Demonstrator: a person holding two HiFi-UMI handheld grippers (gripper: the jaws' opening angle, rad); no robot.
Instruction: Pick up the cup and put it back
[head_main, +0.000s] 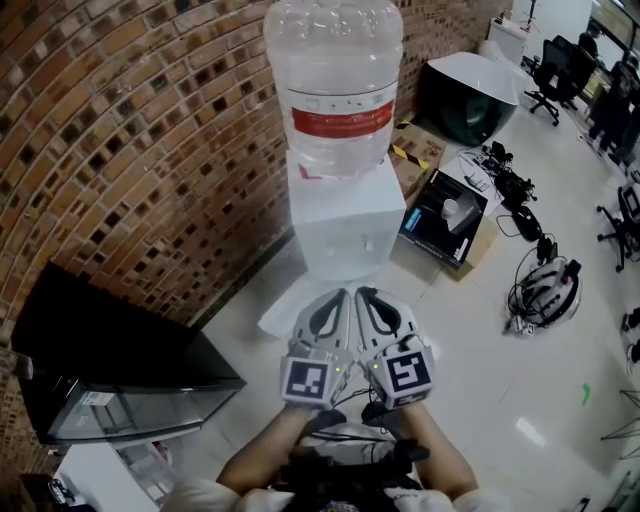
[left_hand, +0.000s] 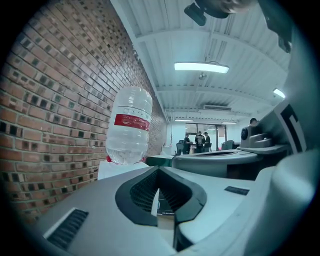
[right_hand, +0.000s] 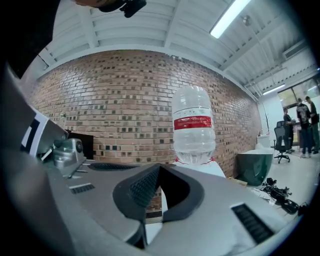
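Observation:
No cup shows in any view. A white water dispenser (head_main: 345, 225) carries a large clear bottle (head_main: 335, 80) with a red label and stands against the brick wall. Just in front of it, my left gripper (head_main: 343, 294) and right gripper (head_main: 362, 294) are held side by side, both pointing at its base. Each is shut with nothing between its fingers. In the left gripper view the bottle (left_hand: 129, 125) rises above the closed left gripper (left_hand: 159, 169). In the right gripper view the bottle (right_hand: 194, 125) stands right behind the closed right gripper (right_hand: 159, 166).
A black glass-fronted cabinet (head_main: 110, 370) stands at the left against the brick wall (head_main: 130, 130). To the right of the dispenser are a dark bin with a white lid (head_main: 465, 95), an open box (head_main: 445, 215), cables (head_main: 510, 185) and a helmet (head_main: 545, 290) on the floor. Office chairs (head_main: 555, 70) and people are farther off.

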